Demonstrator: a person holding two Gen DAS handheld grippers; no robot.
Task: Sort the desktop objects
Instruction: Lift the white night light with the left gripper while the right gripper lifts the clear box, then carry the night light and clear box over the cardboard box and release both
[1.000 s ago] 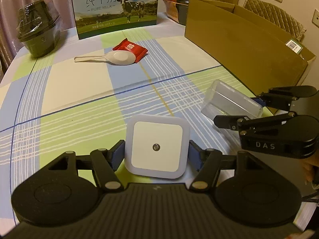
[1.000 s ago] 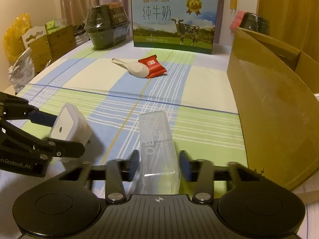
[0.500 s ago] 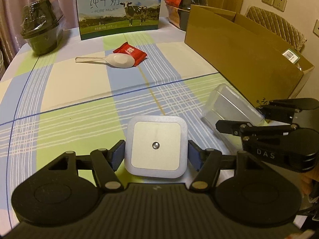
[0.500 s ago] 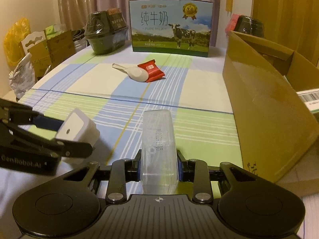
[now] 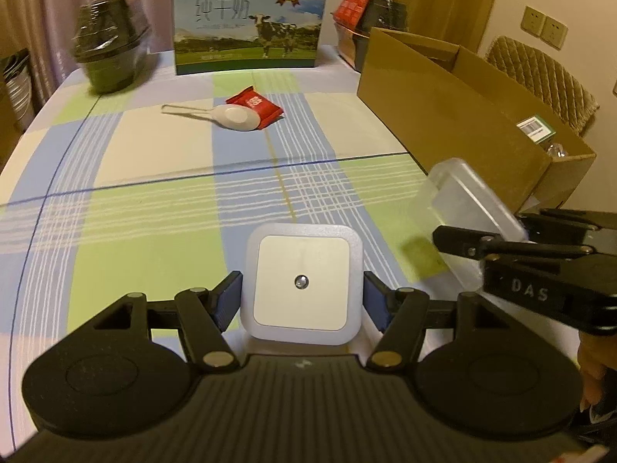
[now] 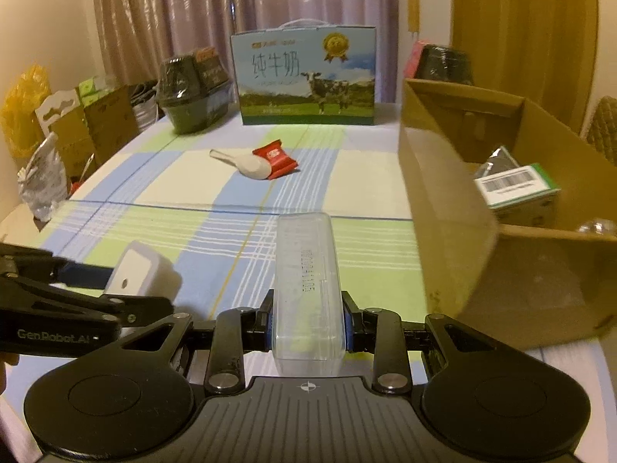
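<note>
My left gripper [image 5: 302, 301] is shut on a white square night light [image 5: 302, 283] and holds it above the checked tablecloth. It also shows in the right wrist view [image 6: 142, 276]. My right gripper [image 6: 307, 322] is shut on a clear plastic box [image 6: 306, 281], lifted off the table; the box also shows in the left wrist view [image 5: 468, 212]. A white spoon [image 5: 227, 114] and a red candy packet [image 5: 254, 106] lie at the table's middle far side. An open cardboard box [image 6: 443, 193] stands on the right.
A milk carton [image 5: 248, 19] stands at the back. Wrapped dark bowls [image 5: 110, 54] sit back left and more [image 5: 381, 11] back right. The cardboard box holds a green-labelled package [image 6: 516, 185]. Bags and cartons [image 6: 46, 154] stand left of the table.
My right gripper closed on the clear box and lifted it off the table. Both grippers rose with their objects; the view now looks down into the cardboard box.
</note>
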